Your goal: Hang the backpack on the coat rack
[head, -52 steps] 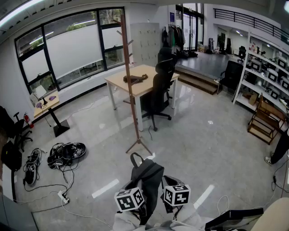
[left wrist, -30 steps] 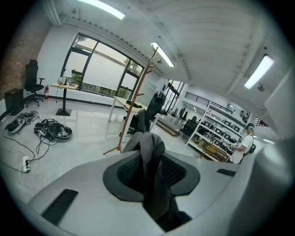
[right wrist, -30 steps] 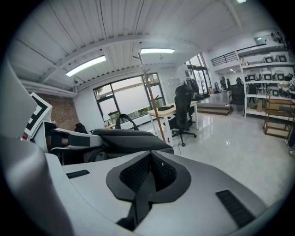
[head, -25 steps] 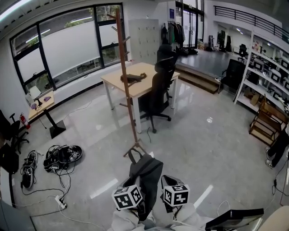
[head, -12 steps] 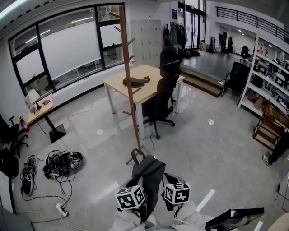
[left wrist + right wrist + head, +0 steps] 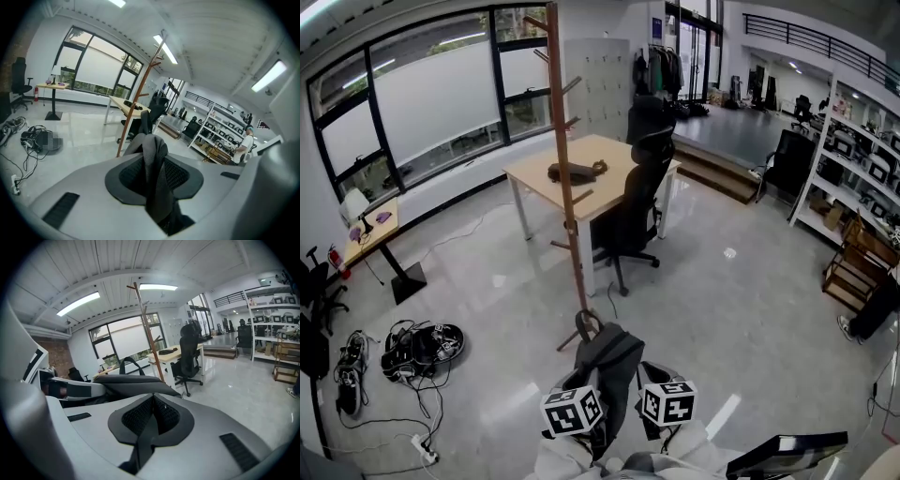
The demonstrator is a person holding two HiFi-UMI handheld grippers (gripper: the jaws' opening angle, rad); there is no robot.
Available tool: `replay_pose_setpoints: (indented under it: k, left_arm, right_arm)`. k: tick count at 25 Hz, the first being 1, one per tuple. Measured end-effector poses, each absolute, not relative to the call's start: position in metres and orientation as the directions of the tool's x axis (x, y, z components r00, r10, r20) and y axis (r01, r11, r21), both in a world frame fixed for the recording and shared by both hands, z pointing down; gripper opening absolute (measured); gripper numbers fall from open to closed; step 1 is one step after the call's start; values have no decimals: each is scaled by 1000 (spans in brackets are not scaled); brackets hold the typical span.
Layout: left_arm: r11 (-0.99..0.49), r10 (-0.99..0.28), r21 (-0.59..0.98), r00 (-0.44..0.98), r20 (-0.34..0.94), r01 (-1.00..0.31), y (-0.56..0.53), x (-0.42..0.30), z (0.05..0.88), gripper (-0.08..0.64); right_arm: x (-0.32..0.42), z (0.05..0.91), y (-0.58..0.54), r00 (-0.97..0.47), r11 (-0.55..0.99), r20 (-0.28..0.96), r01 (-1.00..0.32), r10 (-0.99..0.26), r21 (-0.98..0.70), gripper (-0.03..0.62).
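Note:
A dark grey backpack (image 6: 602, 367) hangs in front of me between both grippers, its top loop (image 6: 585, 325) close to the foot of the tall wooden coat rack (image 6: 565, 178). In the head view the marker cubes of the left gripper (image 6: 572, 412) and the right gripper (image 6: 667, 401) flank the bag. My left gripper (image 6: 152, 161) is shut on a backpack strap (image 6: 157, 187), with the coat rack (image 6: 138, 105) straight ahead. My right gripper (image 6: 151, 413) is shut on another strap (image 6: 143, 441); the bag's body (image 6: 131, 383) lies to its left and the coat rack (image 6: 149, 333) stands beyond.
A light wooden desk (image 6: 534, 169) and a black office chair (image 6: 633, 211) stand just behind the rack. Cables and shoes (image 6: 417, 347) lie on the floor at left, near a small side table (image 6: 380, 225). Shelving (image 6: 862, 178) lines the right wall. A person (image 6: 244, 145) stands by the shelves.
Both grippers and the backpack have moved forward toward the coat rack; its foot now sits right by the bag's top loop. Both grips are unchanged.

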State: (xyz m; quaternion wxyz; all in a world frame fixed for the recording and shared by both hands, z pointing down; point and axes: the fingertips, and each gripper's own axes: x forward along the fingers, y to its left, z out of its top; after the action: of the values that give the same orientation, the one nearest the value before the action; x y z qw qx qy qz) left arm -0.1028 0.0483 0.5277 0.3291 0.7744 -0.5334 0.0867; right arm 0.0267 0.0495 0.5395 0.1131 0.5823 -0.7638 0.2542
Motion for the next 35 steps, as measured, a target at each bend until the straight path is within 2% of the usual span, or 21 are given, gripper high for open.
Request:
replay_pose_setpoints:
  k: [16,35]
  left_arm:
    - [-235,-741,432,448,500,-871,3,-86,538,95]
    - [-220,-749,419,428,506,-881,-102,-57,532,95]
  right_arm:
    - [50,544,5,-256,143,467,-954,-846,-265,12]
    - [72,536,-109,-311,195,451,-938,-837,-286,12]
